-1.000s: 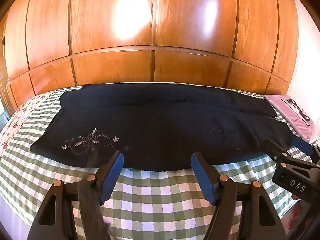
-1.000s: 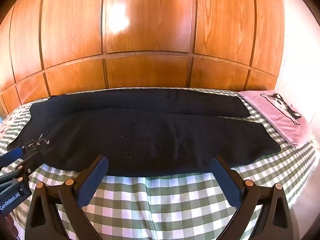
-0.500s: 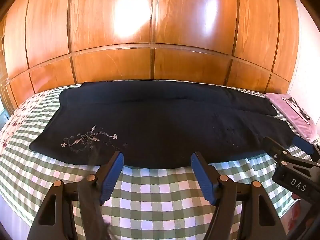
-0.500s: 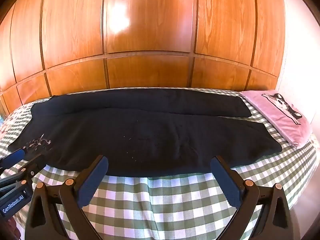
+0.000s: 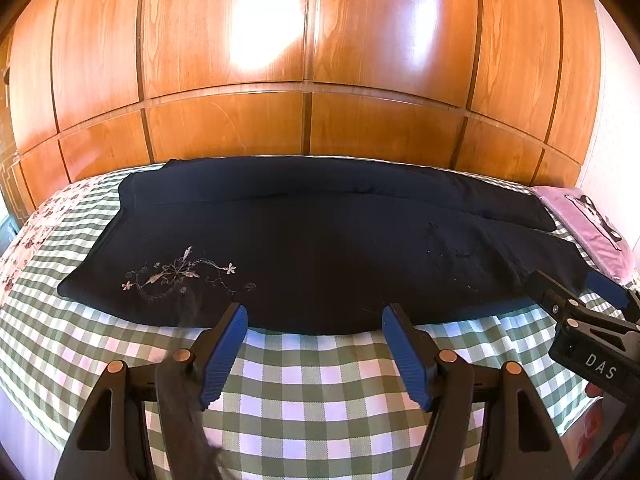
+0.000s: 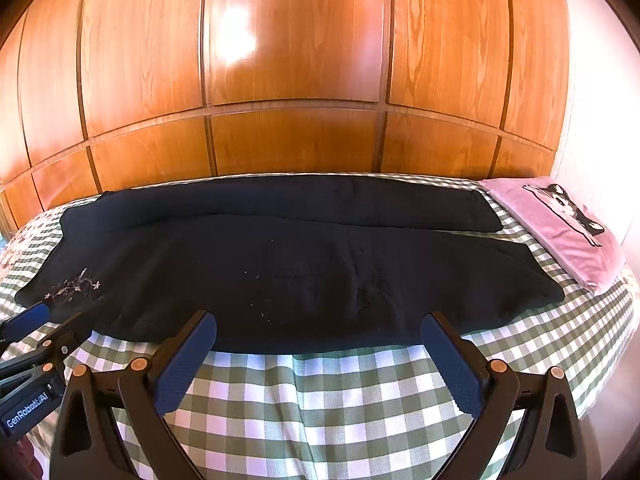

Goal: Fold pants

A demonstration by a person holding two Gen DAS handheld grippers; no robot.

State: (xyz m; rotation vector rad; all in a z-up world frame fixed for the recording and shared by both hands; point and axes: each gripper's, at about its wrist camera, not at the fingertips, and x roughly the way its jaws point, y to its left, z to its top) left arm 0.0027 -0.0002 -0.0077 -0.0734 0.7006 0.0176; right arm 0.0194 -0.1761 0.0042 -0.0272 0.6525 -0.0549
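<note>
From my left wrist camera, a bed (image 5: 320, 392) with a green-and-white checked cover fills the view below me, and glossy wooden wardrobe panels (image 5: 304, 56) rise behind it. The dark pants (image 5: 320, 248) lie flat across the bed just ahead of my fingertips, waist to my left with a pale floral embroidery (image 5: 180, 274), legs running to my right toward a pink pillow (image 5: 588, 224). My left gripper (image 5: 314, 316) is spread wide and holds nothing, its blue pads level above the checked cover right at the near edge of the pants. My right gripper (image 5: 576, 292) shows at the far right, over the leg end.

From my right wrist camera, the same bed (image 6: 320, 408) and panels (image 6: 296, 40) appear. My right gripper (image 6: 320, 326) is spread wider and empty, tips at the near edge of the pants (image 6: 304, 264). The pillow (image 6: 560, 232) lies ahead to my right; my left gripper (image 6: 44, 324) sits at far left by the embroidery (image 6: 74, 286).
</note>
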